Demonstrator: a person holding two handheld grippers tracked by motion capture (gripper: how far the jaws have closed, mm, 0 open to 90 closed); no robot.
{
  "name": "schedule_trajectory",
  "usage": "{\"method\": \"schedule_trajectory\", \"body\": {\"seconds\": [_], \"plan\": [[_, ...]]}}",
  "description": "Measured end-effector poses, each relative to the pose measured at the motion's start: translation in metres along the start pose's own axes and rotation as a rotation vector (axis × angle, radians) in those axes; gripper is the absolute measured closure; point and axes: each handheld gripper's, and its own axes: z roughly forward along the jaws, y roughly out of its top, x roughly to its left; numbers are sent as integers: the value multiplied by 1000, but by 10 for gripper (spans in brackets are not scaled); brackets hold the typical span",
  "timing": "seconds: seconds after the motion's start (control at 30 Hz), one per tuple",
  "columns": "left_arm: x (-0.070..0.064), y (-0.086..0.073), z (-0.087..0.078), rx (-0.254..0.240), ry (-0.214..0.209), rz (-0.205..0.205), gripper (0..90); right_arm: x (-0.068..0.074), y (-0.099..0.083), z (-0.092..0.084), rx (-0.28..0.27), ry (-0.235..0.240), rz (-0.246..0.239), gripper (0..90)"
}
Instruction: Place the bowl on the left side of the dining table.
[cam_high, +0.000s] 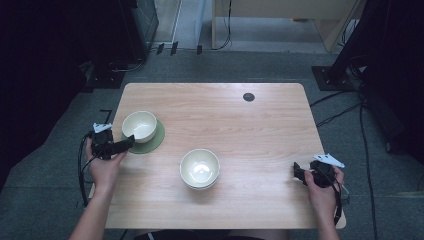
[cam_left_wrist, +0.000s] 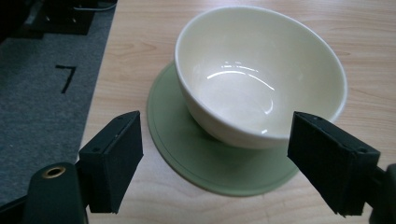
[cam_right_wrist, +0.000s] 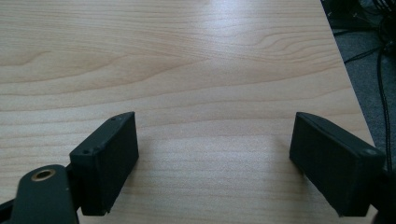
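Note:
A cream bowl (cam_high: 139, 125) (cam_left_wrist: 261, 74) stands on a round green saucer (cam_high: 156, 141) (cam_left_wrist: 187, 154) at the table's left side. My left gripper (cam_high: 129, 141) (cam_left_wrist: 217, 163) is open just short of the bowl, its jaws wide apart and level with the saucer's near rim, touching nothing. A second cream bowl (cam_high: 199, 168) sits near the table's middle, on what looks like another bowl beneath it. My right gripper (cam_high: 298, 172) (cam_right_wrist: 215, 163) is open low over bare wood near the table's right edge, nothing between its jaws.
The wooden table (cam_high: 240, 120) has a small dark round cap (cam_high: 248, 97) at its far side. Grey carpet with a taped mark (cam_left_wrist: 66, 77) lies left of the table. Cables (cam_high: 345, 107) run on the floor at right.

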Motion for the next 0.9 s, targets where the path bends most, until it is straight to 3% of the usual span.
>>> {"method": "schedule_trajectory", "body": {"seconds": [0.23, 0.43, 0.67, 0.9], "plan": [[-8, -12, -18, -46, -26, 14, 177, 0, 0, 0, 2, -1, 0, 145], [-13, -22, -26, -49, -45, 33, 176, 1, 0, 1, 12, -6, 4, 94], [-13, -40, -26, -37, -56, 31, 171, 2, 1, 3, 34, 2, -6, 4], [-10, -57, -22, -16, -68, 24, 159, 2, 1, 3, 40, 5, -9, 0]]}}
